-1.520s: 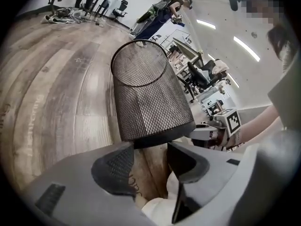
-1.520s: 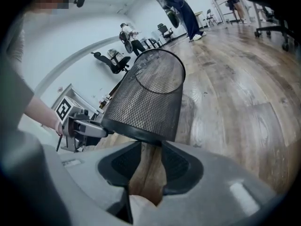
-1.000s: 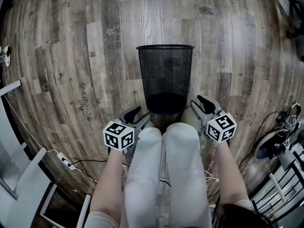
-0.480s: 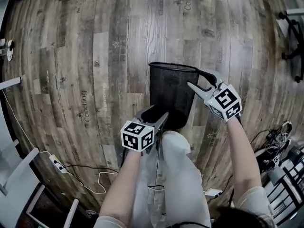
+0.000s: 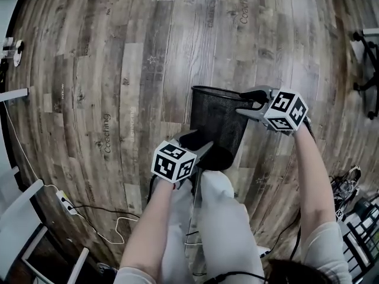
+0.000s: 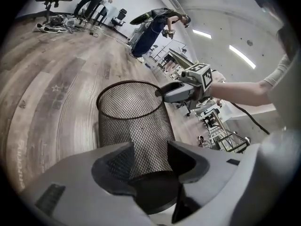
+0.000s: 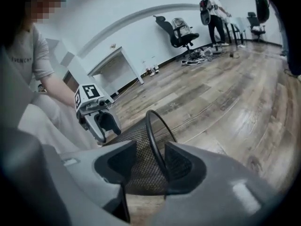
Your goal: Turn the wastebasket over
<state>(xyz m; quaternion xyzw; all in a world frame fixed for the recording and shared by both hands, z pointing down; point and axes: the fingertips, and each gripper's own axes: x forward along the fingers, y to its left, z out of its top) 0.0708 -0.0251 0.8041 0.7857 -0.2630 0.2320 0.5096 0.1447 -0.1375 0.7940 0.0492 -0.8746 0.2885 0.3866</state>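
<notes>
- Black wire-mesh wastebasket [image 5: 216,123] on the plank floor [image 5: 118,70], mouth up, just ahead of the wearer's pale-trousered knee [image 5: 216,185].
- Down at its base, on the near left side: left gripper [image 5: 198,144] — released, jaws wide apart, with the lower mesh wall and dark bottom showing through the gap. Pads close to the wall; contact not clear.
- Up at the rim [image 7: 157,140], on the right side: right gripper [image 5: 240,102] — jaws astride the wire hoop, one inside the basket and one outside.
- Just been closing a little about that hoop, yet with a gap on either side of the wire; not clamped on it.
- Marker cube [image 5: 173,163] on top of each gripper.
- Off to the left on the floor, well apart from the basket: white power strip [image 5: 62,201] with its cable.
- Far back in the right gripper view: office chair [image 7: 181,32], white desk [image 7: 113,62], and a standing figure [image 7: 214,13] by the wall.
</notes>
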